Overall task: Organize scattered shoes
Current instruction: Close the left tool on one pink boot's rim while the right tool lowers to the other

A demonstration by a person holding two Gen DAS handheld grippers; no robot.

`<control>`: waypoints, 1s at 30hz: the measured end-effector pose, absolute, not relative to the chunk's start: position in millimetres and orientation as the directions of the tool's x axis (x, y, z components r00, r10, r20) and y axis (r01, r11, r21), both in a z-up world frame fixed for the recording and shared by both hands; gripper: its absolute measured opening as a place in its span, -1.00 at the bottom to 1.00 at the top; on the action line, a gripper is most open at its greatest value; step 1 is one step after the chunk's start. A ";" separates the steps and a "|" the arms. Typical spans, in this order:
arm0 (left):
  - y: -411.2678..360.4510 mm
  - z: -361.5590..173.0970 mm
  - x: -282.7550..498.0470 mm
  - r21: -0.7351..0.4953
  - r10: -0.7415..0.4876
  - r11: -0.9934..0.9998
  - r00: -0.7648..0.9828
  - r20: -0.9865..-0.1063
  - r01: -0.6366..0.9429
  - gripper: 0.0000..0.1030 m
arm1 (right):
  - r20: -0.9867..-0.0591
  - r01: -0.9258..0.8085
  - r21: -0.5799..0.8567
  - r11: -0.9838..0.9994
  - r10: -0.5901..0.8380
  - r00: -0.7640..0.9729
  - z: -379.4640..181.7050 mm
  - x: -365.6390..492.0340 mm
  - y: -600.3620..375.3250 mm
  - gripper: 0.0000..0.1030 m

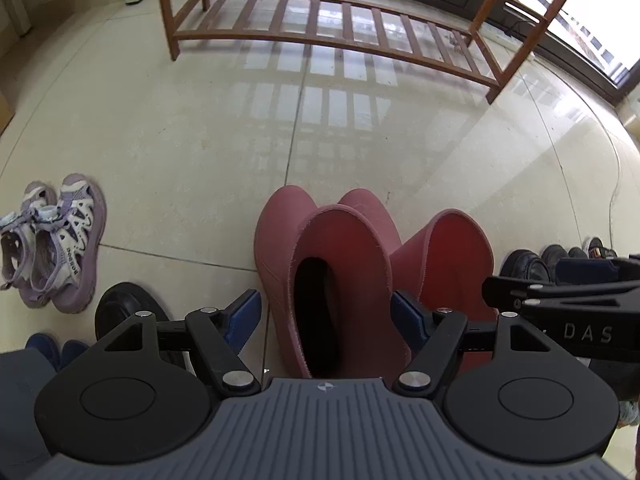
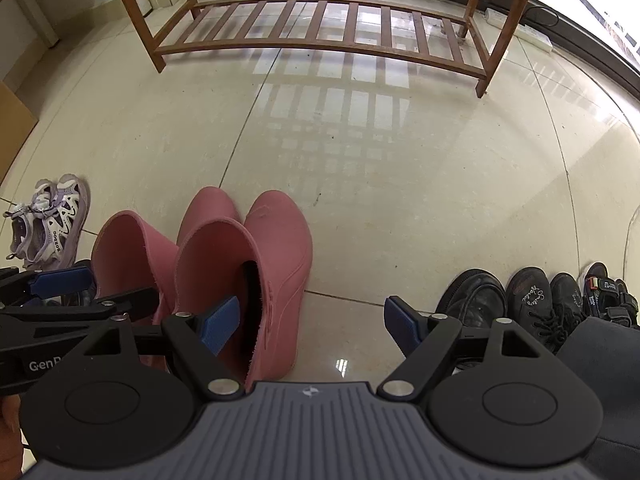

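Note:
Two pink rubber boots stand upright side by side on the tiled floor. In the left wrist view my left gripper [image 1: 326,318] is open and straddles the shaft of the left boot [image 1: 340,280]. Its right pad [image 1: 408,320] sits in the gap against the right boot [image 1: 448,264]; its left pad stands apart from the shaft. In the right wrist view my right gripper [image 2: 312,324] is open, with its left pad [image 2: 222,324] at the mouth of the right boot [image 2: 240,272] and its right pad over bare floor. The left boot [image 2: 132,256] stands beside it.
An empty wooden shoe rack [image 1: 320,36] stands further ahead across the floor. Purple sandals [image 1: 60,240] lie at the left, with a black shoe [image 1: 124,304] and blue slippers [image 1: 52,348] nearer. Several black shoes [image 2: 532,300] line up at the right. A power strip [image 2: 532,32] lies by the window.

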State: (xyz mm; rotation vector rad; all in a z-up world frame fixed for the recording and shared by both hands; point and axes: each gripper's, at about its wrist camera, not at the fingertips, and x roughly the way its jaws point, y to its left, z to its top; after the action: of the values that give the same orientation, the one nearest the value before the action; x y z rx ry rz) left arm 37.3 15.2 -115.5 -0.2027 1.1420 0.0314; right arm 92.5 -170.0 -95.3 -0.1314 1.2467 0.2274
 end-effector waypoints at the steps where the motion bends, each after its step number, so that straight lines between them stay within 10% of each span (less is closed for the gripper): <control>1: 16.0 -114.8 37.5 -0.148 -0.080 0.980 0.419 -0.904 -0.131 0.43 | -0.949 -0.244 0.024 0.969 0.099 0.301 -95.5 92.4 -169.7 0.64; 30: 9.6 -132.2 49.0 -0.165 -0.102 0.979 0.404 -0.909 -0.123 0.44 | -0.943 -0.195 0.014 0.981 0.078 0.324 -94.1 96.5 -174.9 0.64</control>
State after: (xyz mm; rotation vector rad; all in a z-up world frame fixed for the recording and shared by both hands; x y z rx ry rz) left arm 49.0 9.6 -132.2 -0.2188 1.1572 0.0134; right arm 96.5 -174.9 -94.1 -0.1081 1.2282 0.1794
